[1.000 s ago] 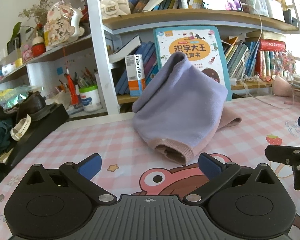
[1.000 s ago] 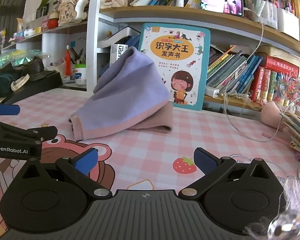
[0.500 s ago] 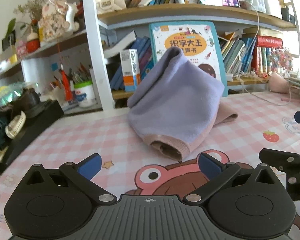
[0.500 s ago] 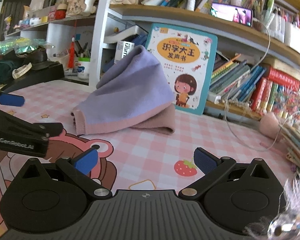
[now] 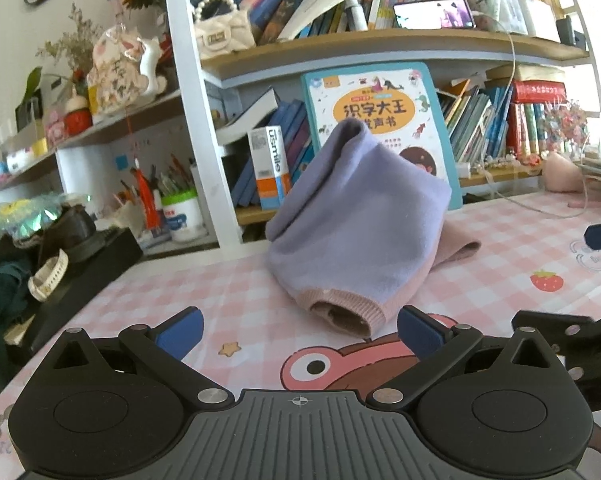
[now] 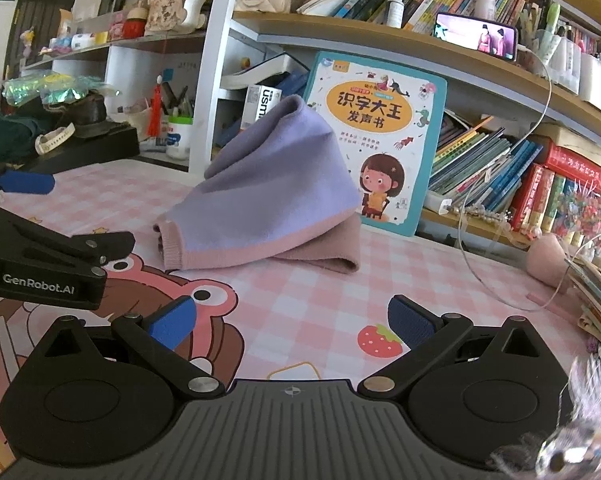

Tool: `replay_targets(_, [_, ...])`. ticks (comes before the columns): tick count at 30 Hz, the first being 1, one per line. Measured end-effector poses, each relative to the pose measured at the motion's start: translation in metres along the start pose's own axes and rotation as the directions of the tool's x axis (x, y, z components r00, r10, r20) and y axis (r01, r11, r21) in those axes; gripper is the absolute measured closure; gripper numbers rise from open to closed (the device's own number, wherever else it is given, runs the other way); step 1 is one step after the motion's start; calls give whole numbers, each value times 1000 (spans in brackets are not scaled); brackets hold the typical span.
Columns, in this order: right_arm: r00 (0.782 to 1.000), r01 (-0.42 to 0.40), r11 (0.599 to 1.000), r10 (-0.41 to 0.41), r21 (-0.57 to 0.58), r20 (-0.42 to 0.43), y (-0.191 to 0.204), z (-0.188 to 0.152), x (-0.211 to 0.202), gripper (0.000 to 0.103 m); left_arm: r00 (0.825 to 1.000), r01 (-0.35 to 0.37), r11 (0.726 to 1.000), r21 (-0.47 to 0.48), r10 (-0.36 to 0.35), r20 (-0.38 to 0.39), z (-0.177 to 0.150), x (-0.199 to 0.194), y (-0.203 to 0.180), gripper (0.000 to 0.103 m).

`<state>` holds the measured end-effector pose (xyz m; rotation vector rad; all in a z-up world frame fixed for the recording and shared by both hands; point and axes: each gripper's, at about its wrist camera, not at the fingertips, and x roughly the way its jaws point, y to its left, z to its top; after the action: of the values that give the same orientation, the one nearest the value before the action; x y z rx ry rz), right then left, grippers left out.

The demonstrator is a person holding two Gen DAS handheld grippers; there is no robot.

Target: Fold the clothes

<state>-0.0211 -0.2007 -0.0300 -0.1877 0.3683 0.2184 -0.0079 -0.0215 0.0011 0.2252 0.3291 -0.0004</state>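
Both the left gripper and the right gripper, released and empty, are moving closer to the purple garment that is leaning in a heap against the picture book on the table, so folding is probably only beginning.

Both wrist cameras sit low over the pink checked tablecloth, facing the cluttered bookshelf; both share the near crumpled lilac-and-pink garment, from left and right.
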Motion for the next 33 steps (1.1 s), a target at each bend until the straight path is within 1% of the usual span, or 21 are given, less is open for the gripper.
replay_targets(5, [1000, 0, 1000, 0, 2, -19, 0, 0, 2, 0, 999, 16, 999, 28, -17, 35, 0, -5, -4, 0])
replay_targets(7, [1000, 4, 1000, -4, 11, -22, -2, 0, 2, 0, 998, 42, 998, 36, -43, 43, 1, -6, -5, 0])
replay_targets(9, [1000, 5, 1000, -4, 20, -25, -4, 0, 3, 0, 998, 55, 998, 31, -57, 36, 1, -4, -3, 0])
replay_targets(13, [999, -10, 1000, 10, 23, -30, -5, 1, 3, 0, 998, 58, 998, 7, -58, 4, 2, 2, 0, 0])
replay_targets(16, [1000, -3, 1000, 3, 12, -25, -3, 1, 2, 0, 998, 60, 998, 8, -60, -13, 1, 5, -1, 0])
replay_targets(18, [1000, -8, 1000, 8, 7, -24, -2, 2, 2, 0, 998, 65, 998, 18, -65, -12, 0, 4, -2, 0])
replay_targets(20, [999, -20, 1000, 20, 1, -28, -1, 2, 3, 0, 999, 51, 998, 27, -51, -2, -1, 1, -4, 0])
replay_targets(23, [998, -49, 999, 48, -22, -52, 3, 3, 8, 1, 1000, 12, 1000, 27, -12, 27, -2, -4, -5, 0])
replay_targets(25, [996, -69, 997, 66, -37, -68, 5, 3, 11, 3, 999, -11, 1000, 10, 11, 50, -2, -8, -2, 0])
replay_targets(28, [992, -98, 993, 92, -68, -90, 10, 4, 16, 3, 999, -22, 1000, -22, 23, 50, -2, -8, 4, 0])
replay_targets(30, [989, -121, 983, 108, -139, -97, 20, 8, 24, 3, 999, -25, 999, -42, 26, 40, -1, -6, 7, 0])
replay_targets(33, [985, -160, 956, 139, -244, -102, 37, 14, 37, 3, 999, -30, 996, -81, 32, 28, -1, -4, 14, 0])
